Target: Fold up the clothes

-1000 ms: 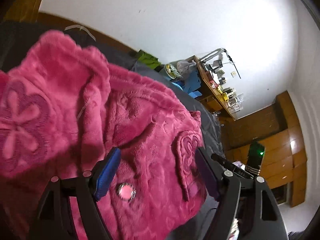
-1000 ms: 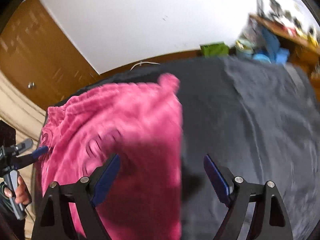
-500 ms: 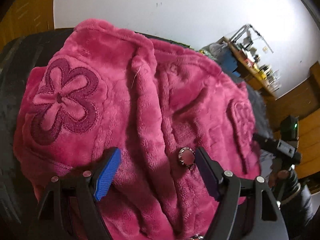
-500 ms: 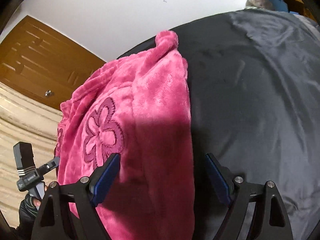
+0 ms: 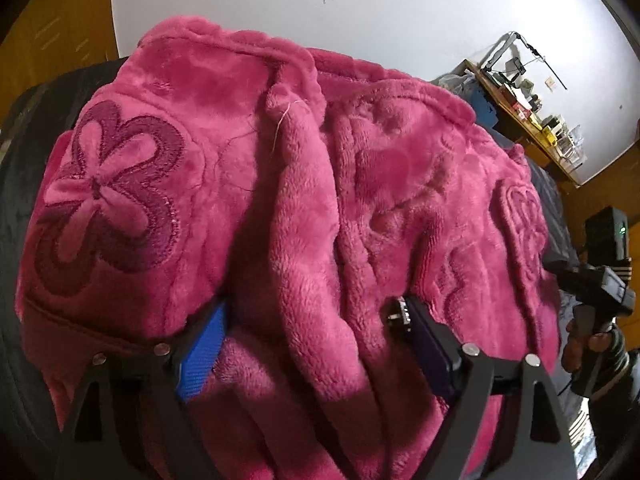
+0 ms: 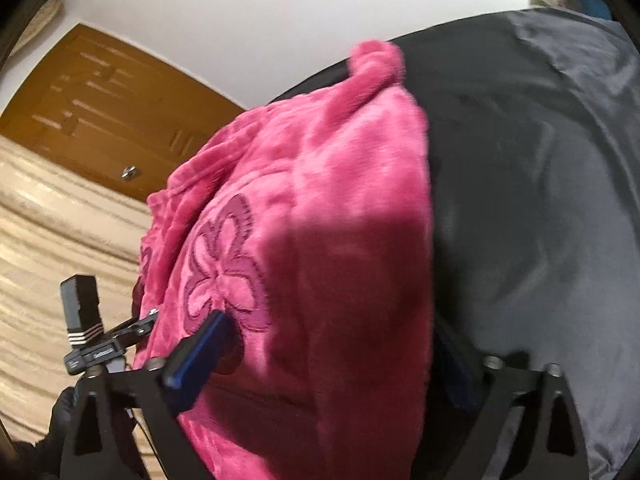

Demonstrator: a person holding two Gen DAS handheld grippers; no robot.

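My left gripper (image 5: 316,332) and right gripper (image 6: 332,352) both stand spread, fingers pushed into a pink fleece garment (image 5: 320,208) doubled over on the dark sheet (image 6: 540,200). It looks partly folded at least; how many folds remain I can't judge. Fleece hides my fingertips, so any grip is unclear.

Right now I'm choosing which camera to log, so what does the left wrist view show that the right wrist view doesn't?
Only the left wrist view shows the cluttered wooden shelf by the wall, a metal snap button and the right gripper's handle held in a hand. Only the right wrist view shows the wooden door and the beige bedding. Both show the pink fleece garment with its embroidered flower on the dark sheet.
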